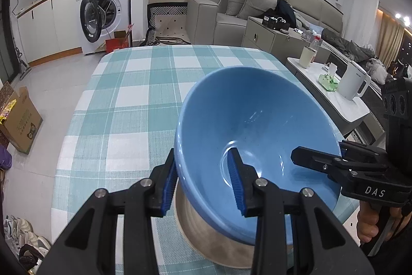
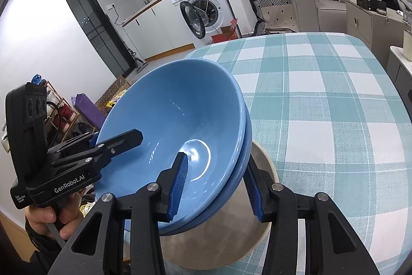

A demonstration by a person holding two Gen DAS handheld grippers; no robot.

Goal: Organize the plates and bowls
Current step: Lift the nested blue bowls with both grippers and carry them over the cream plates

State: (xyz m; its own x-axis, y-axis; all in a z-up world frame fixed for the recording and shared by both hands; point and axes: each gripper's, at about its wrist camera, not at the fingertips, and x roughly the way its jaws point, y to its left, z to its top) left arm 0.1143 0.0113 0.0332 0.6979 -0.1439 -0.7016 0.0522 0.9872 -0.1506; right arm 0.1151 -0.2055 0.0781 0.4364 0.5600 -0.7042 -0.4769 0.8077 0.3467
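Two nested blue bowls point(image 1: 247, 120) point(image 2: 167, 115) are held tilted just above a beige plate point(image 1: 206, 241) point(image 2: 213, 244) on the checked table. My left gripper point(image 1: 203, 179) straddles the bowls' near rim, one finger outside, one inside, shut on it. My right gripper point(image 2: 216, 187) straddles the opposite rim the same way, shut on the stacked bowls. Each gripper shows in the other's view, the right one point(image 1: 334, 161) and the left one point(image 2: 103, 146).
The table point(image 1: 144, 84) point(image 2: 322, 99) has a teal and white checked cloth. A side table with a white kettle point(image 1: 354, 80) and cup stands to the right. A washing machine point(image 1: 103, 9), sofa and cardboard box point(image 1: 20, 117) stand beyond.
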